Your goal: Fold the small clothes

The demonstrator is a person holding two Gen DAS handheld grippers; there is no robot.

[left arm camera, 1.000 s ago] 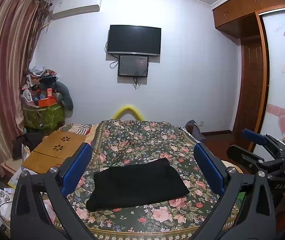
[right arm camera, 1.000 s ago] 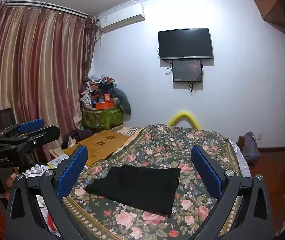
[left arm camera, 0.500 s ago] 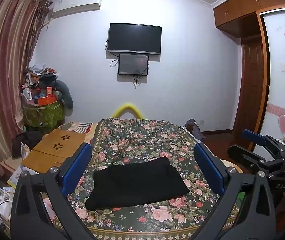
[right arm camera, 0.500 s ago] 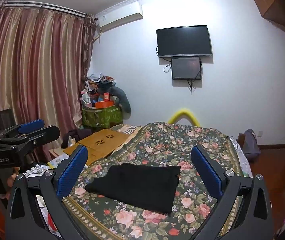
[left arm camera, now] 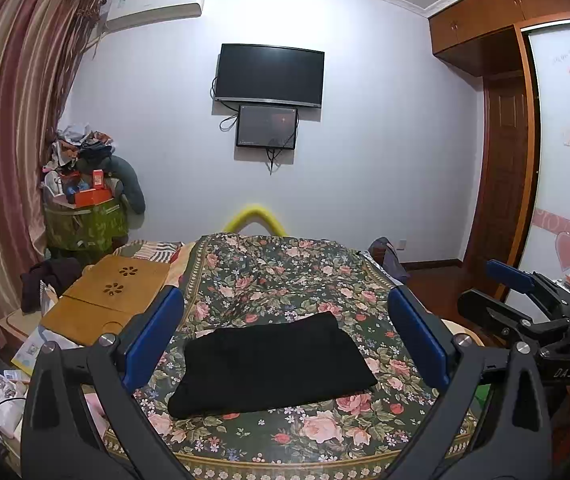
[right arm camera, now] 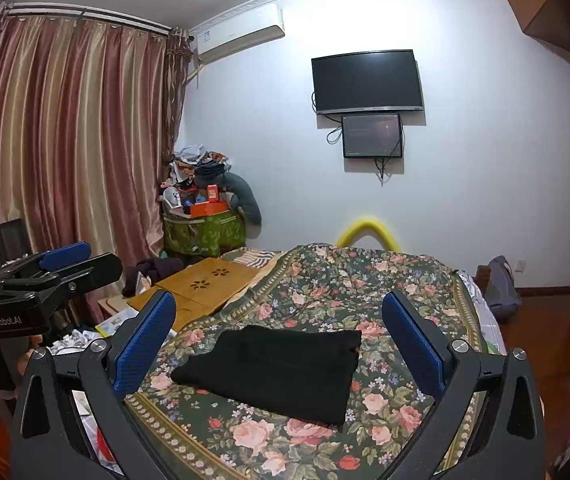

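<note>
The bed (left arm camera: pixel 285 280) gives you a big flat place to fold on. The black cloth (left arm camera: pixel 273 364) lies flat near its front edge, easy to reach. Your left gripper (left arm camera: pixel 285 332) and right gripper (right arm camera: pixel 281 336) hang above it, fingers wide apart and empty.

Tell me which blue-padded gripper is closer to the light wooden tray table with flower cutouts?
Left. The left gripper hovers toward the light wooden tray table, left of the floral bed; the right gripper sits further right, beyond it.
</note>
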